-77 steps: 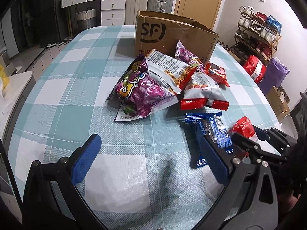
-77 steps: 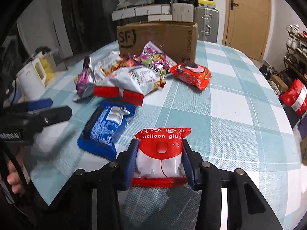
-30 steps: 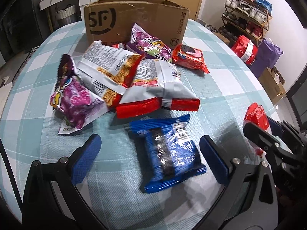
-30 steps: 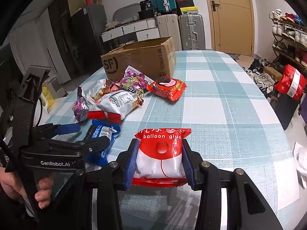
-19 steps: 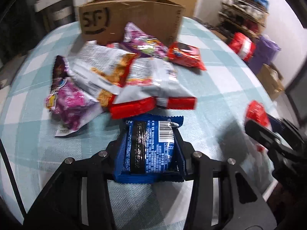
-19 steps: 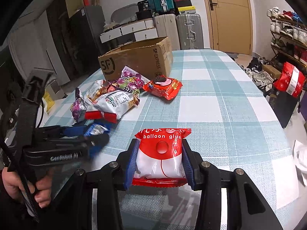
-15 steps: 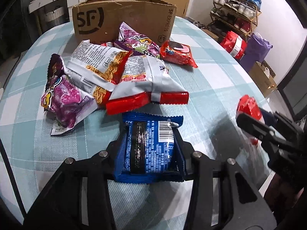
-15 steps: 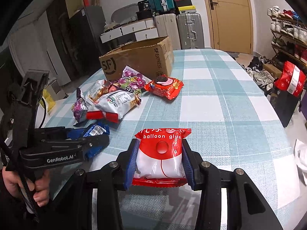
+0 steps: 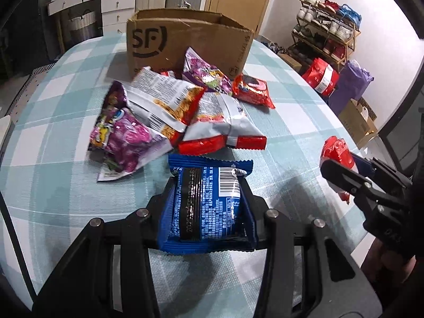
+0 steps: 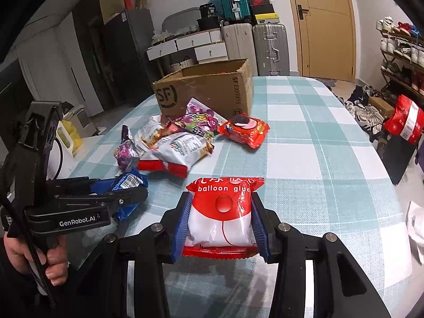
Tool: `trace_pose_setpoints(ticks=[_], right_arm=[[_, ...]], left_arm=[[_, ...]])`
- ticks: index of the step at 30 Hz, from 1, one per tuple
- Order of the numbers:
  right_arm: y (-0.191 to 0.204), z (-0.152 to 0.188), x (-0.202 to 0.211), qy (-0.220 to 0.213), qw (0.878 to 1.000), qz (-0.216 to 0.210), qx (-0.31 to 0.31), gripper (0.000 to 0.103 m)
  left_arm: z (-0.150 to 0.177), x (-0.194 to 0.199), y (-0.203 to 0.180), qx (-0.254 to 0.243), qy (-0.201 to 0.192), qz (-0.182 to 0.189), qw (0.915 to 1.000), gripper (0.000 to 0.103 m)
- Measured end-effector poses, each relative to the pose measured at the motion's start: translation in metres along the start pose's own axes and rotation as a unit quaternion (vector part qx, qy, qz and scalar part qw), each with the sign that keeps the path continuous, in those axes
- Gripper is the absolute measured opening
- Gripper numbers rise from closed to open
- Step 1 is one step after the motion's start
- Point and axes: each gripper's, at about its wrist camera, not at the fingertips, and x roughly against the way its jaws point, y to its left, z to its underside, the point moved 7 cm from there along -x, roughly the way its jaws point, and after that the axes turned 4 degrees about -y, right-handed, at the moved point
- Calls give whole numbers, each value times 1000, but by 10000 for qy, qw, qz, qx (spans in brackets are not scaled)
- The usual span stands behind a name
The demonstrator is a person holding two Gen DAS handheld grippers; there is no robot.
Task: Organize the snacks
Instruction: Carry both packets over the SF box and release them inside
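My left gripper [image 9: 208,185] is shut on a blue snack packet [image 9: 206,206], held just above the checked tablecloth; the same blue snack packet [image 10: 127,182] shows in the right wrist view between the left gripper's fingers [image 10: 132,193]. My right gripper [image 10: 221,198] is shut on a red and white "balloon glue" packet [image 10: 225,212]; this red packet [image 9: 336,151] appears at the right edge of the left wrist view. A pile of snack bags [image 9: 169,111] lies ahead of the open SF cardboard box [image 9: 185,42], also visible as the box [image 10: 206,90].
A red flat packet [image 9: 251,90] lies right of the pile. The round table [image 10: 331,159] has a teal checked cloth. A person's hand [image 10: 53,259] holds the left gripper's handle. Suitcases, drawers and a shoe rack stand beyond the table.
The left gripper closed on the blue packet and lifted it slightly toward the pile. The right gripper kept still with its red packet.
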Motion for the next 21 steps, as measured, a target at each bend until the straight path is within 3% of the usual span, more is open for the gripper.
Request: trace_pose_setpoints(ticks=[12,21], right_arm=[[26,-24,6,-88,9990,-448,0,43],[39,-68,10,-309,9970,-700,126,43]], left_arm=[[-24,39,17,23,-386,65,9992,41],[-60,59,29,28,-691,-3,9976,41]])
